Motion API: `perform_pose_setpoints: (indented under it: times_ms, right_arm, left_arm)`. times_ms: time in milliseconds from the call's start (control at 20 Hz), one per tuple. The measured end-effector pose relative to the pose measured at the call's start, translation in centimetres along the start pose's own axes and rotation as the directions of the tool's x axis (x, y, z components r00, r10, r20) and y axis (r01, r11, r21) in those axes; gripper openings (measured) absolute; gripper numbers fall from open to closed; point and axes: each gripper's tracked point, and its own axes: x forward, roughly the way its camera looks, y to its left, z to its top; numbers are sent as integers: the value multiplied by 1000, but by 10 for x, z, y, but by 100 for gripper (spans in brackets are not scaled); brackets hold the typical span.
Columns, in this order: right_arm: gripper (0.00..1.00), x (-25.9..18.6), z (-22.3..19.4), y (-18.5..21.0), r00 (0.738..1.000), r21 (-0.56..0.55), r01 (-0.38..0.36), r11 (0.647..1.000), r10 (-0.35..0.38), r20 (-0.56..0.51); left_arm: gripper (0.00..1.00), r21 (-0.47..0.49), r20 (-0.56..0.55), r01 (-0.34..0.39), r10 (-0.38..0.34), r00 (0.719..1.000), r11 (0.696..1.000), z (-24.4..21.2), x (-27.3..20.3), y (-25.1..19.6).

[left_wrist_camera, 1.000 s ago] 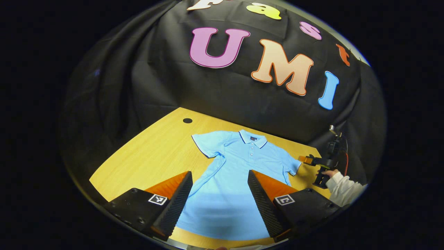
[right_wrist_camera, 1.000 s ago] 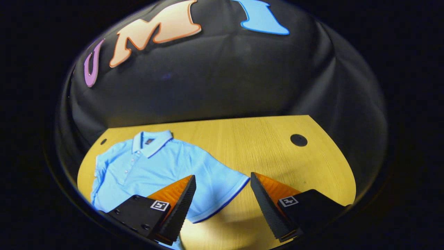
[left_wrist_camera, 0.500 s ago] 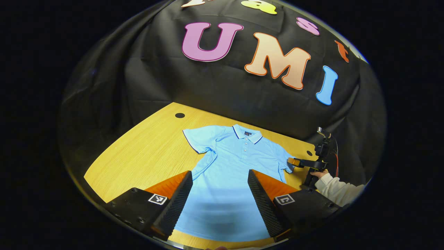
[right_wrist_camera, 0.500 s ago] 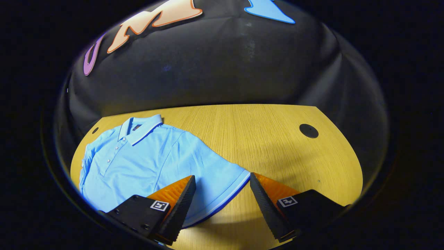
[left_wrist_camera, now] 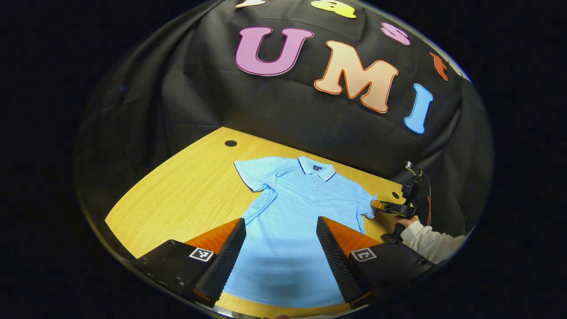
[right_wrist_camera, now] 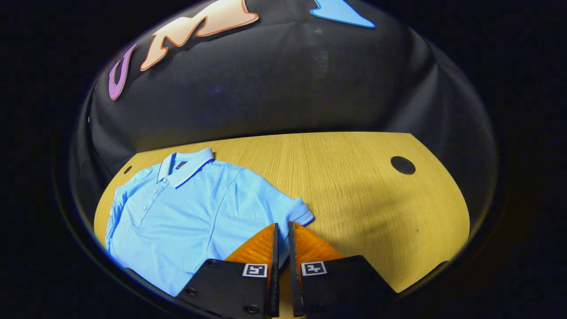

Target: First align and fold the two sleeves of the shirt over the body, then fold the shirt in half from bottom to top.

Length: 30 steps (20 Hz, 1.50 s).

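In the left gripper view, my left gripper [left_wrist_camera: 280, 250] hangs with its fingers spread wide, released, above the lower body of the light blue shirt [left_wrist_camera: 301, 221], which lies flat and face up on the wooden desk [left_wrist_camera: 186, 195], collar toward the black booth wall. Its left sleeve [left_wrist_camera: 254, 173] lies spread out to the side. Farther off, my right gripper [left_wrist_camera: 376, 205] sits at the edge of the right sleeve [left_wrist_camera: 366, 204], held by my hand [left_wrist_camera: 405, 220] in a white sleeve. In the right gripper view, my right gripper [right_wrist_camera: 281, 230] is clenched on the hem of that right sleeve [right_wrist_camera: 294, 212], the fingers nearly together with the cloth bunched between them. The shirt [right_wrist_camera: 186, 212] spreads away to the left across the desk [right_wrist_camera: 363, 186], buttons and collar showing.
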Motion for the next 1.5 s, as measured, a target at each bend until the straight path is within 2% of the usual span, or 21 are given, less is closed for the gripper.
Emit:
perform_pose_setpoints:
  times_ms: [150,300,400,600,650,700,750,800,850,1000,1050,1100,1500]
  right_arm:
    - [13,-10,28,27,995,72,-75,995,70,77]
    - [13,-24,58,81,966,155,-227,962,201,165]
    - [13,-24,60,121,941,159,-315,936,287,179]
    - [12,-25,40,180,902,180,-429,885,409,138]
    - [29,-27,33,191,893,195,-450,872,434,121]
    - [42,-28,25,197,891,193,-453,870,442,101]
    - [80,-29,18,199,895,174,-446,878,439,81]
    - [75,-34,15,199,899,148,-437,887,431,72]
    - [93,-41,13,199,903,124,-430,894,424,76]
    - [97,-70,9,197,913,86,-407,909,400,85]
    - [92,-83,8,194,917,80,-395,915,388,91]
    - [97,-93,6,192,922,75,-382,921,375,95]
    - [97,-188,-14,181,966,111,-235,966,219,137]
  left_arm:
    - [96,-7,1,-7,7,1000,1000,-1,-3,3]
    - [96,-16,9,-6,6,1000,1000,3,-2,3]
    - [96,-17,3,-7,7,1000,1000,1,-2,4]
    - [96,-15,8,-7,7,1000,1000,1,0,5]
    - [96,-20,7,-5,6,1000,1000,0,0,6]
    - [96,-22,6,-2,2,1000,1000,0,1,6]
    - [96,-20,6,2,-2,1000,1000,1,4,7]
    - [96,-14,10,6,-6,1000,1000,3,6,8]
    - [96,-9,17,13,-13,1000,1000,6,11,11]
    - [96,-1,20,37,-37,999,999,16,30,19]
    - [96,4,19,48,-48,999,999,20,39,22]
    - [96,16,20,58,-58,998,998,25,48,27]
    - [95,175,6,129,-132,991,976,64,155,62]
